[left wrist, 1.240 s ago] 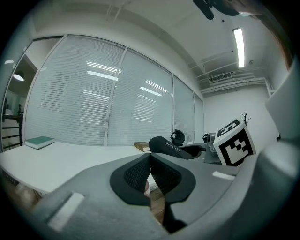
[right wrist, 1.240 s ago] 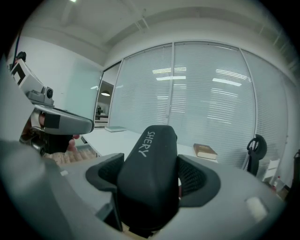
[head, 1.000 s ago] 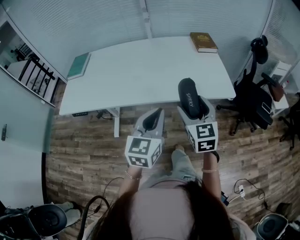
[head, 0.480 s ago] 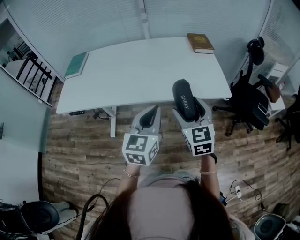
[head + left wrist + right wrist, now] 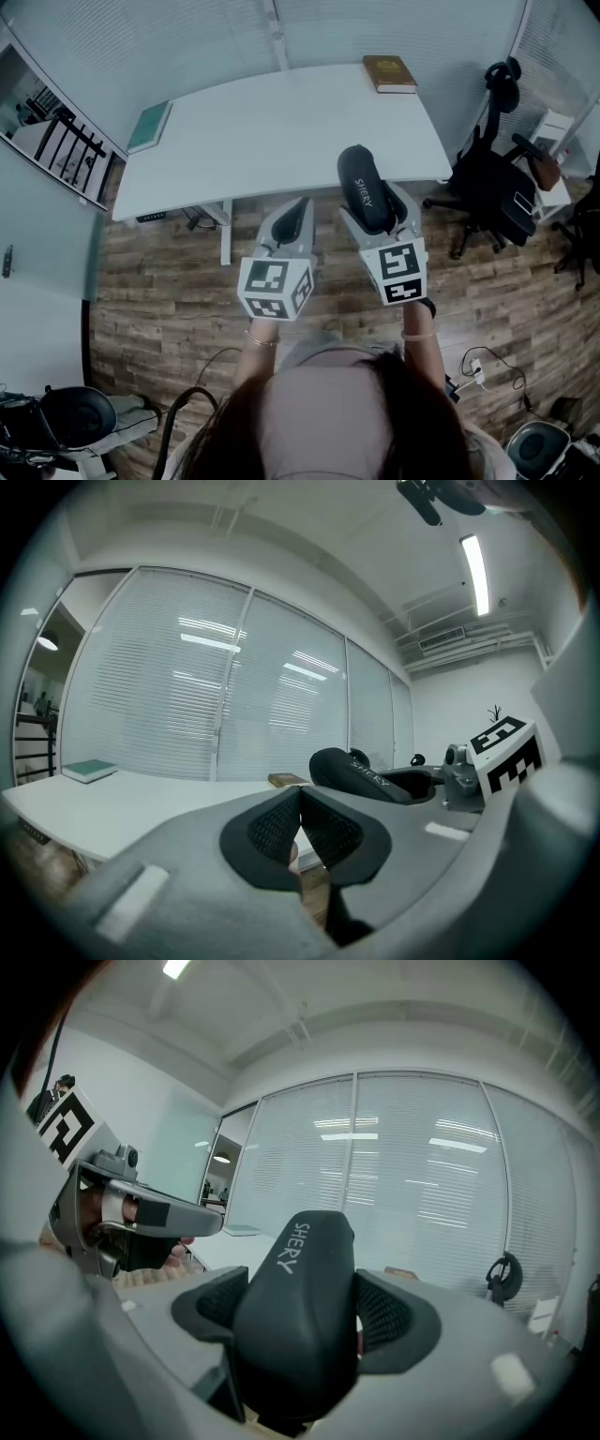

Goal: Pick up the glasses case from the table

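A black glasses case (image 5: 361, 188) with white lettering sits clamped in my right gripper (image 5: 371, 208), lifted off the white table (image 5: 281, 131) and held over its near edge. In the right gripper view the case (image 5: 298, 1307) fills the gap between both pads. My left gripper (image 5: 292, 220) hangs beside it to the left, over the wooden floor, jaws shut with nothing between them. In the left gripper view its pads (image 5: 300, 829) meet, and the case (image 5: 361, 773) shows to the right.
A green book (image 5: 151, 127) lies at the table's left end, a brown book (image 5: 389, 73) at its far right corner. A black office chair (image 5: 492, 187) stands right of the table. Cables and chair bases lie on the floor behind me.
Both grippers have drifted slightly back toward me and upward in view, the case still held in the right one. The table looks a little farther away.
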Motion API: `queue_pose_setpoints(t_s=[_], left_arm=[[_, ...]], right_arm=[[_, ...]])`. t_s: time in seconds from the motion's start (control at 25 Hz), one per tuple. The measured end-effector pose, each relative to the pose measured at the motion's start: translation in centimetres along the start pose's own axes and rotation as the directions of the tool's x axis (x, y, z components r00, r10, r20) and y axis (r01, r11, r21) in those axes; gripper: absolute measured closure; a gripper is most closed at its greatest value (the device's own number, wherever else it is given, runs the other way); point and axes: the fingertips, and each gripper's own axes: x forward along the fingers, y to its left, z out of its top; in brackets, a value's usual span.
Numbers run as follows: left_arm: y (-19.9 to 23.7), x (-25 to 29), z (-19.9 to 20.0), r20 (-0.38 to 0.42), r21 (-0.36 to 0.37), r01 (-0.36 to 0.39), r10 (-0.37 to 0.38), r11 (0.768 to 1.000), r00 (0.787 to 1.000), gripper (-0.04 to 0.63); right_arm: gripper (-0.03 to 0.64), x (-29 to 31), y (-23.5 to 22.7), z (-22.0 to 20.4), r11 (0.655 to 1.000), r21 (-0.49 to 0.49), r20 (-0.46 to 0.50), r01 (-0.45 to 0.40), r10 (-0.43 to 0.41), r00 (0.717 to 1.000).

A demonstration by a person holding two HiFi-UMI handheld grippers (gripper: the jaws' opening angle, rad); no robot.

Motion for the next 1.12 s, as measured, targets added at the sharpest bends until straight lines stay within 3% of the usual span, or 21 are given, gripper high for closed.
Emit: queue_pose_setpoints(t_s=[1.12], left_arm=[[-9.4, -7.8, -0.6, 0.023, 0.019, -0.057, 0.056, 0.998, 0.998, 0.586]], right_arm=[[0.258, -11.8, 1.8, -0.2, 0.998, -0.027, 0.084, -0.048, 0.051, 0.995]])
